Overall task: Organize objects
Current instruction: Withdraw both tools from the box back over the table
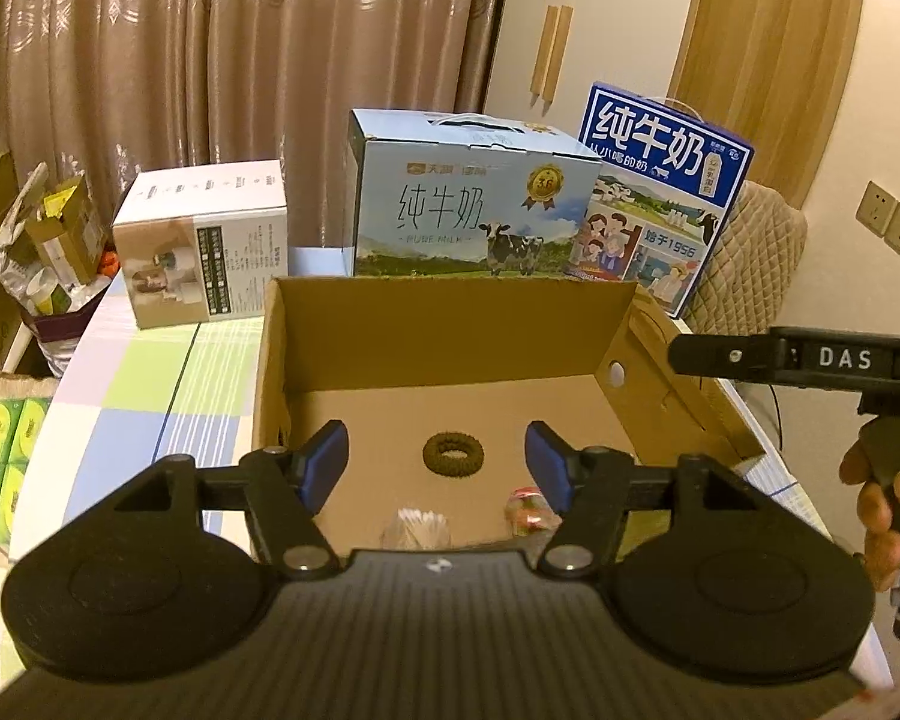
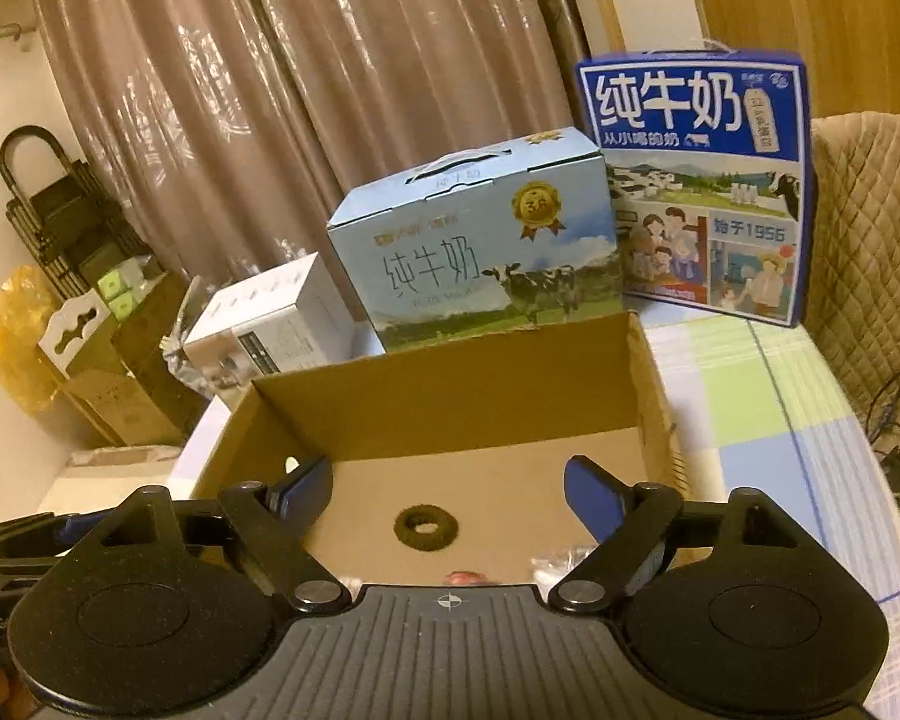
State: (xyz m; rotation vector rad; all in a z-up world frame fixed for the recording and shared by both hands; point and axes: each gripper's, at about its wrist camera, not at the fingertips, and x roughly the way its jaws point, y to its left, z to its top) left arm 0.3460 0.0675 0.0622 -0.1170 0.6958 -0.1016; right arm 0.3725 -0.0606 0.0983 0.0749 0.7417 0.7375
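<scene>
An open cardboard box (image 1: 450, 324) (image 2: 450, 408) stands on the table. On its floor lie a brown spiral hair tie (image 1: 453, 453) (image 2: 426, 529), a clear pack of cotton swabs (image 1: 415, 531) and a red-and-clear wrapped item (image 1: 531, 513) (image 2: 467, 577). My left gripper (image 1: 438, 462) is open and empty, above the box's near side. My right gripper (image 2: 450, 495) is open and empty, also over the box; its side shows at the right of the left wrist view (image 1: 810, 360).
Behind the box stand a light-blue milk carton (image 1: 468, 210) (image 2: 480, 252), a dark-blue milk carton (image 1: 660, 192) (image 2: 702, 192) and a white box (image 1: 204, 246) (image 2: 270, 324). The table has a checked cloth (image 1: 150, 390) (image 2: 762, 420). Curtains hang behind. Clutter lies left of the table.
</scene>
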